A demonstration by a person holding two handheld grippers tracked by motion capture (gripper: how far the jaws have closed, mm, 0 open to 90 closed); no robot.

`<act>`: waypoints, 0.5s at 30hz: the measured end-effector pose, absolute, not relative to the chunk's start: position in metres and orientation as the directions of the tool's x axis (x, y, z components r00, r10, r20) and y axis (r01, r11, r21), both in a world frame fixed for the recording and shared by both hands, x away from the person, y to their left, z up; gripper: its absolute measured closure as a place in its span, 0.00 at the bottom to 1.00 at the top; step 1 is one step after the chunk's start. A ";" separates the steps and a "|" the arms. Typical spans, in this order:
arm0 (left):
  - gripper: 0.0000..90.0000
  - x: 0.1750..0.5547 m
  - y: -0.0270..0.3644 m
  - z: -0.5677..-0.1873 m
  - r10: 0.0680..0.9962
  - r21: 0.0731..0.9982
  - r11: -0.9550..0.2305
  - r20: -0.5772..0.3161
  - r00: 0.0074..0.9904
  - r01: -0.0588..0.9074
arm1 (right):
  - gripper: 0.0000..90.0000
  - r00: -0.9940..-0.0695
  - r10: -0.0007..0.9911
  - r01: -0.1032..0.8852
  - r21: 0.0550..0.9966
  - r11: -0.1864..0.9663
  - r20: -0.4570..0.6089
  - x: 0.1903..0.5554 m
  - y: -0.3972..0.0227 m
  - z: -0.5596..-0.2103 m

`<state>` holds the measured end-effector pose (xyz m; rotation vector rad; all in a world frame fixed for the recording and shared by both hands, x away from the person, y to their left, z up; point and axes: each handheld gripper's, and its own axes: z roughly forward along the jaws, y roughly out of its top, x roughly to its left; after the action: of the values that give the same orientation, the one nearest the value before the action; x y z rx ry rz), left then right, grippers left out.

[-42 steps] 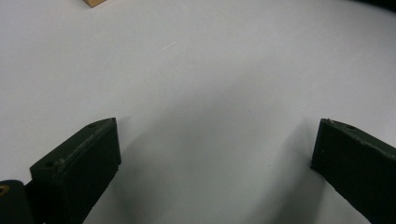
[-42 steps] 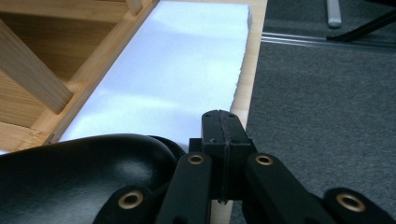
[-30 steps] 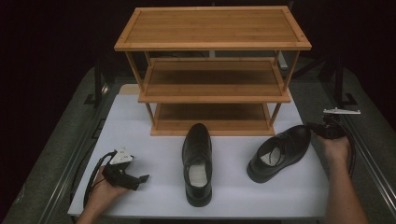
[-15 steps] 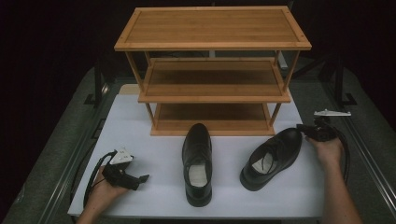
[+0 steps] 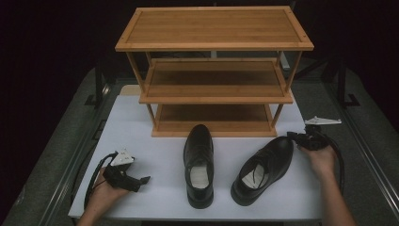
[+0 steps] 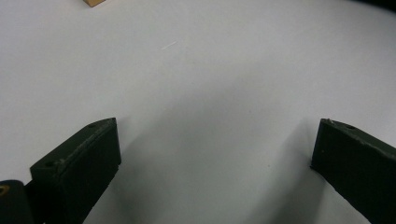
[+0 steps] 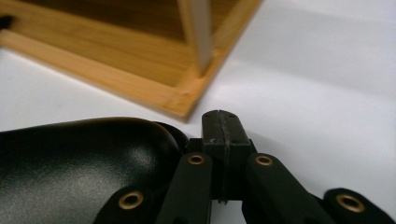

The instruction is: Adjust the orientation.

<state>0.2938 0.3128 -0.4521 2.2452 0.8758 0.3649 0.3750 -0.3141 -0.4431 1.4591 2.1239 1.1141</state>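
Two glossy black dress shoes lie on the white table top (image 5: 141,127) in front of a three-shelf wooden rack (image 5: 214,47). The middle shoe (image 5: 198,165) points its toe at the rack. The right shoe (image 5: 263,165) lies at an angle, toe up and to the right. My right gripper (image 5: 291,135) is shut with nothing between its jaws and rests against that toe. In the right gripper view the closed jaws of the right gripper (image 7: 219,122) sit just right of the shoe's shiny toe (image 7: 70,158). My left gripper (image 5: 142,180) lies open on the table at the front left; in its own view the left gripper (image 6: 217,125) shows only bare white surface between its jaws.
The rack's bottom corner and post (image 7: 196,79) stand close behind the right gripper. Grey table rails (image 5: 70,160) run along both sides of the white top. White surface lies between the left gripper and the middle shoe.
My right gripper has moved left, and the right shoe has slid left and toward the front with it, now nearer the middle shoe. The left hand has stayed put.
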 end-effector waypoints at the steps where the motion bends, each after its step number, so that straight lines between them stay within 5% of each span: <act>1: 0.01 0.294 0.313 -0.452 0.680 0.690 -0.535 0.010 0.733 0.487 | 1.00 -0.426 0.893 0.630 0.757 0.176 0.147 0.374 -0.311 -0.443; 15: 0.01 0.294 0.313 -0.452 0.679 0.689 -0.536 0.010 0.734 0.487 | 1.00 -0.418 0.898 0.574 0.806 0.146 0.136 0.313 -0.321 -0.424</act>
<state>0.2938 0.3130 -0.4520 2.2479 0.8756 0.3632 0.3129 -0.3208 -0.4243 1.4108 2.0513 1.1697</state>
